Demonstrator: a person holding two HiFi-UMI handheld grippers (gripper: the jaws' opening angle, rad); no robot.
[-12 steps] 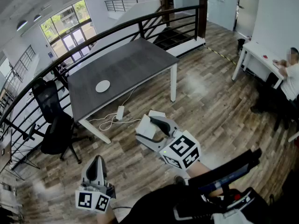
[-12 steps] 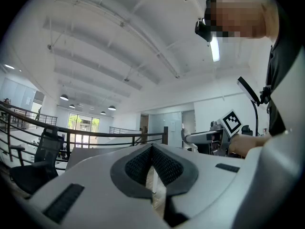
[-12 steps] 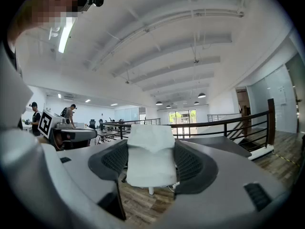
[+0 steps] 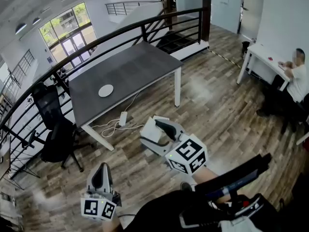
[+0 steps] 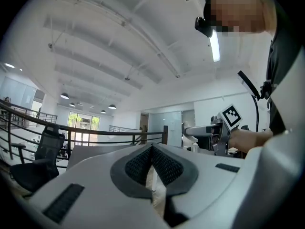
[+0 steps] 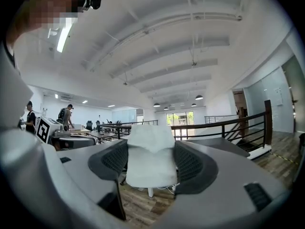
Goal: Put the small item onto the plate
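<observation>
White foam-like block (image 6: 148,149), the small item, sat clamped btwn the pads of the right gripper (image 6: 151,165). Jaws stood wide, approx. as far apart as the block is broad, both pads pressing its sides. In the head view the right gripper (image 4: 153,134) was held level over the wood floor (image 4: 217,105), w/ the block (image 4: 150,129) off the ground and well apart from the plate (image 4: 105,90).

The plate, small, round and white, lay near the left end of the grey table (image 4: 140,62), nothing on it.

Left gripper (image 4: 101,174) hung low at the left, also over the floor. Its own view showed the jaws of the left gripper (image 5: 152,162) brought together, pads touching, nothing btwn them.

Black office chair (image 4: 54,127) stood by the table's left end. White cable (image 4: 113,126) lay on the floor under the table. Dark railing (image 4: 120,29) ran behind it. A person (image 4: 298,81) sat at a white desk (image 4: 263,52) far right.
</observation>
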